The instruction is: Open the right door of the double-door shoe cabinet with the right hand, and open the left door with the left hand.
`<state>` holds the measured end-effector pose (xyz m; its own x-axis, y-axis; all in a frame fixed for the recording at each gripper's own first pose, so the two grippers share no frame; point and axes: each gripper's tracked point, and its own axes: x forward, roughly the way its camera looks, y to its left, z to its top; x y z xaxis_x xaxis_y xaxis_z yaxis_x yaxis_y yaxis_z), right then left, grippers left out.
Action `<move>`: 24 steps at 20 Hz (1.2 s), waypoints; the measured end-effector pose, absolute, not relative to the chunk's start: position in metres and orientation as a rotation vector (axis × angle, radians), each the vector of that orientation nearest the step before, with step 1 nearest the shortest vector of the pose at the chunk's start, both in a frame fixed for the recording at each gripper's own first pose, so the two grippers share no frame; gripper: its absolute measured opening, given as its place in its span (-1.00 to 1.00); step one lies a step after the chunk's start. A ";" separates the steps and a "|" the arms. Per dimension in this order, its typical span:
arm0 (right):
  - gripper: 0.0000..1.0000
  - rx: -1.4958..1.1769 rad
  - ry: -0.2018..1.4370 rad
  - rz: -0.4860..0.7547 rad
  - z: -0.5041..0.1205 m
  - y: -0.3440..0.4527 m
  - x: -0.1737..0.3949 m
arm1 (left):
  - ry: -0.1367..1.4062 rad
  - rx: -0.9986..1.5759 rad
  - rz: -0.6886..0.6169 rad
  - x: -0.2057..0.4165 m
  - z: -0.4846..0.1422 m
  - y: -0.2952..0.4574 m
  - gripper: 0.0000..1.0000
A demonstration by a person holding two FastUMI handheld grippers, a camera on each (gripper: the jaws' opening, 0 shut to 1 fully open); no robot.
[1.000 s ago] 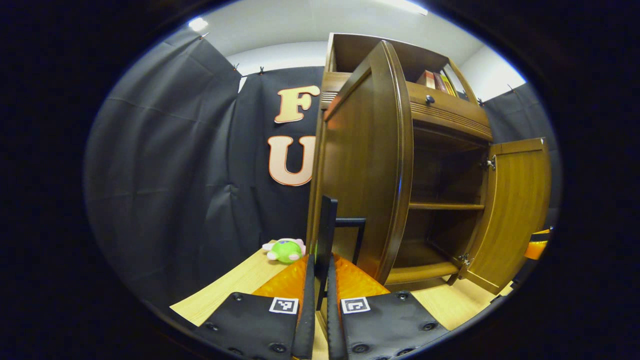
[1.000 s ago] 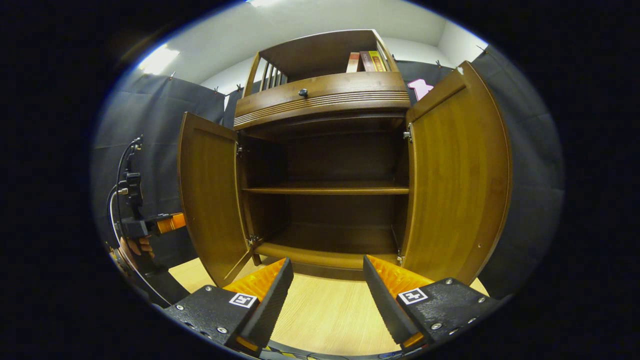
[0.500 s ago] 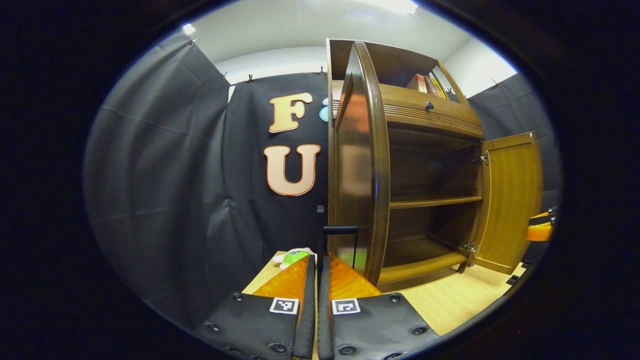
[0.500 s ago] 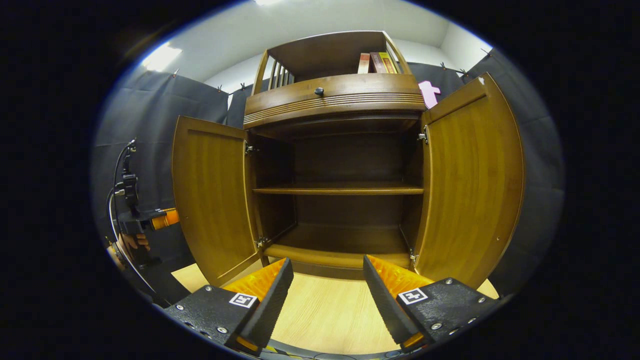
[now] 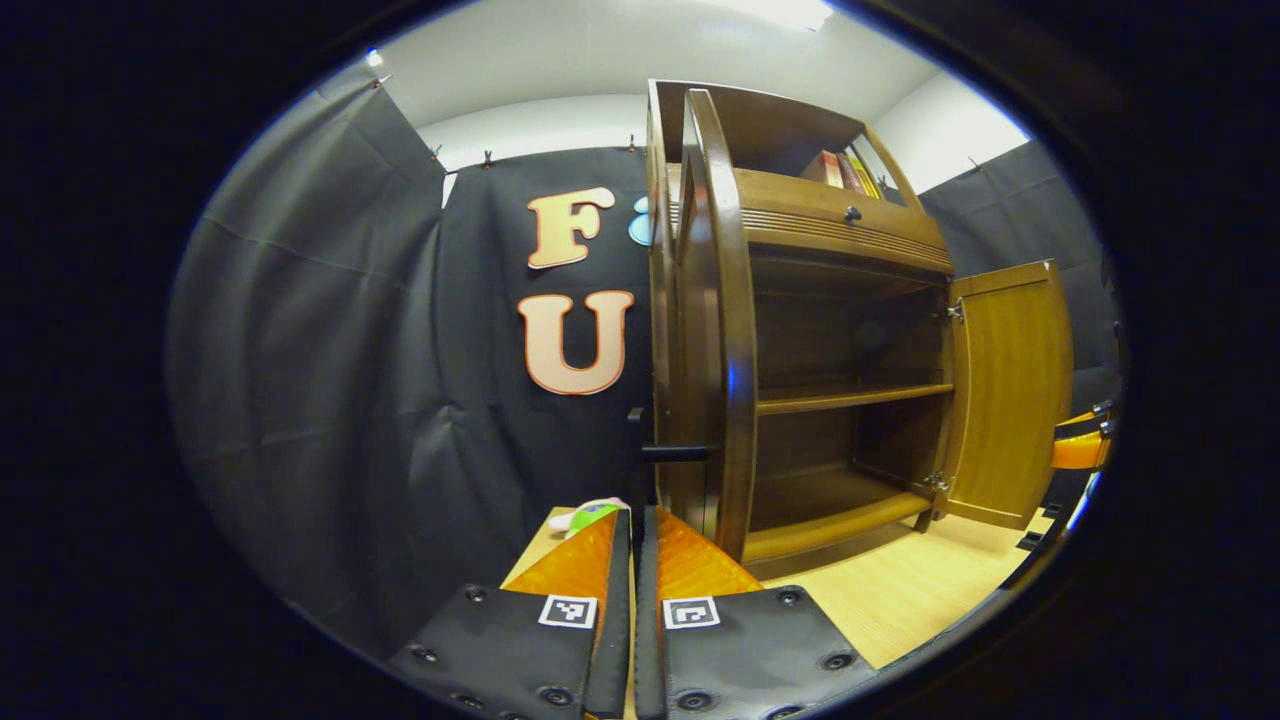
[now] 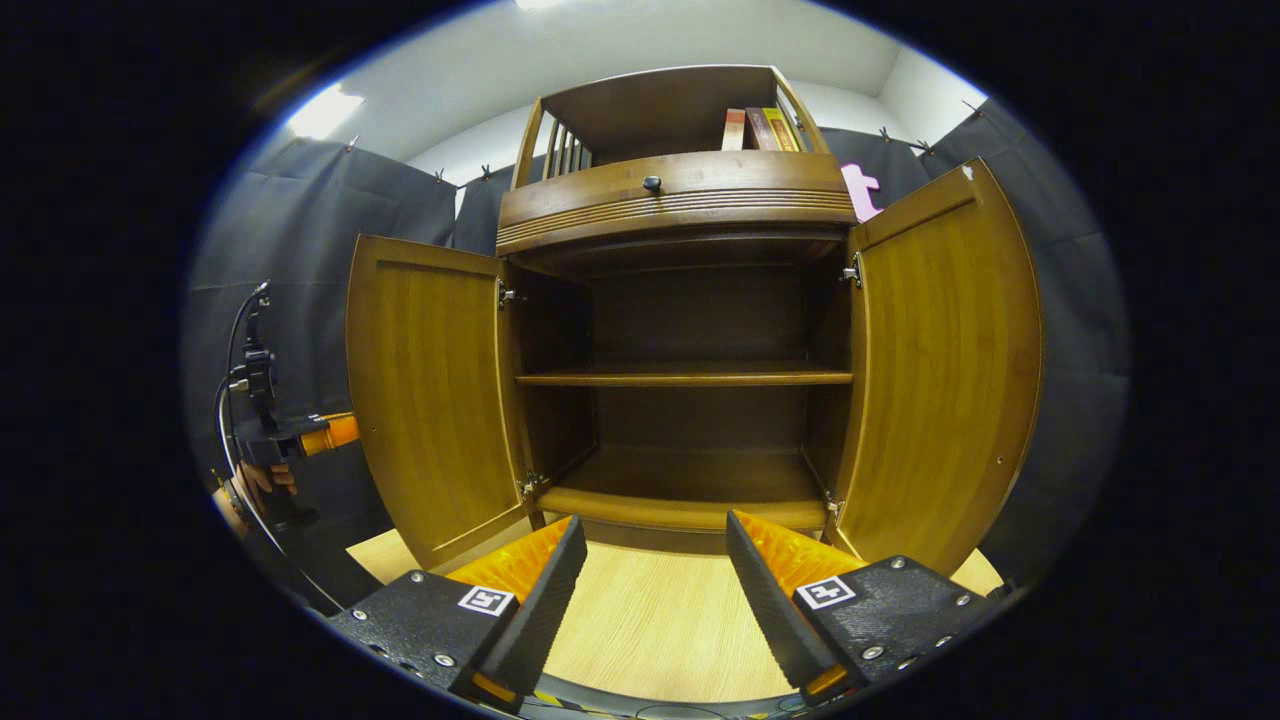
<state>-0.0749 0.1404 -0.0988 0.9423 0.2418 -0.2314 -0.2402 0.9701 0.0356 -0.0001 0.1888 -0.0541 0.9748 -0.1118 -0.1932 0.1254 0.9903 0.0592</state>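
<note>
The brown shoe cabinet [image 6: 680, 205] stands with both doors swung wide and its shelves bare. In the right gripper view the left door [image 6: 430, 390] and right door [image 6: 945, 370] flank the opening, and my right gripper [image 6: 655, 525] hangs open low in front, holding nothing. In the left gripper view the left door [image 5: 715, 330] is seen edge-on. My left gripper [image 5: 633, 520] is shut on that door's black handle [image 5: 668, 453]. The right door [image 5: 1010, 390] shows farther right, with the right gripper [image 5: 1078, 445] beside it. The left gripper [image 6: 320, 435] and a hand [image 6: 262, 480] show behind the left door.
A drawer with a round knob [image 6: 652, 184] sits above the doors, and books [image 6: 760, 128] stand on the top shelf. A green plush toy [image 5: 590, 515] lies on the light wooden floor [image 6: 650, 620] left of the cabinet. Black cloth walls close in all round.
The left door has swung farther open with my left gripper on its handle, and now appears edge-on. The right gripper stays open and has hardly moved.
</note>
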 end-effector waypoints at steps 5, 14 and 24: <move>0.96 0.030 0.245 0.301 -0.099 0.141 -0.067 | 0.185 0.055 -0.036 -0.046 -0.038 0.199 -0.79; 0.96 0.045 0.233 0.347 -0.092 0.117 -0.058 | 0.138 -0.024 -0.031 -0.064 -0.002 0.092 -0.79; 0.97 0.053 0.176 0.221 -0.077 0.054 -0.060 | 0.099 0.033 -0.078 -0.024 -0.043 -0.040 -0.79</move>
